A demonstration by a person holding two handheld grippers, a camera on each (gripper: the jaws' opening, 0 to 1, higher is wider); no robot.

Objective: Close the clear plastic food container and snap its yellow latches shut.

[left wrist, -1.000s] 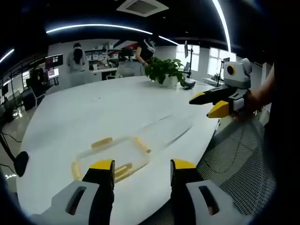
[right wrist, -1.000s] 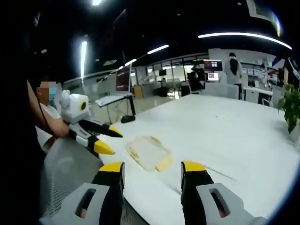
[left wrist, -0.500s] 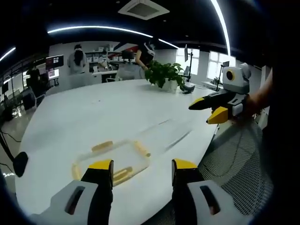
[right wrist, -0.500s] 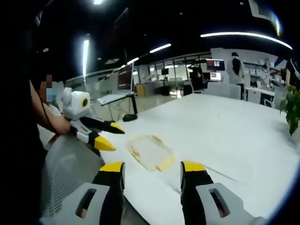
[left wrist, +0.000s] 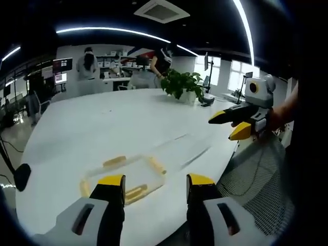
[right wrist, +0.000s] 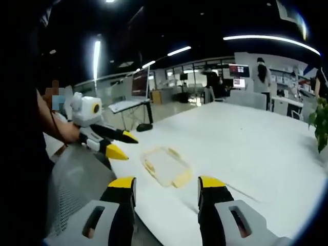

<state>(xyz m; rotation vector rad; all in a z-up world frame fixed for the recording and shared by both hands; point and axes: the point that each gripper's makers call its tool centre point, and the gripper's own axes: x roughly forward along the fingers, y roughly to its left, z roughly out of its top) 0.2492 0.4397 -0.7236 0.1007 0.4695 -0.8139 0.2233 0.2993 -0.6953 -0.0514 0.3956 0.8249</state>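
Both grippers hang above the table edge with jaws wide apart, gripping nothing: the left gripper (left wrist: 154, 187) at bottom centre of its view, the right gripper (right wrist: 166, 188) likewise. On the white table (left wrist: 118, 123), the clear container (left wrist: 123, 174) with yellow latches (left wrist: 115, 161) lies lower left, just beyond the left jaws; a potted plant (left wrist: 180, 84) stands far back.

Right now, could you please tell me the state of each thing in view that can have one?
Clear plastic food container: flat on the white table, untouched.
Yellow latches: around its rim; snapped or not, cannot tell.
Left gripper: jaws open, empty.
Right gripper: jaws open, empty.
Potted plant: upright.
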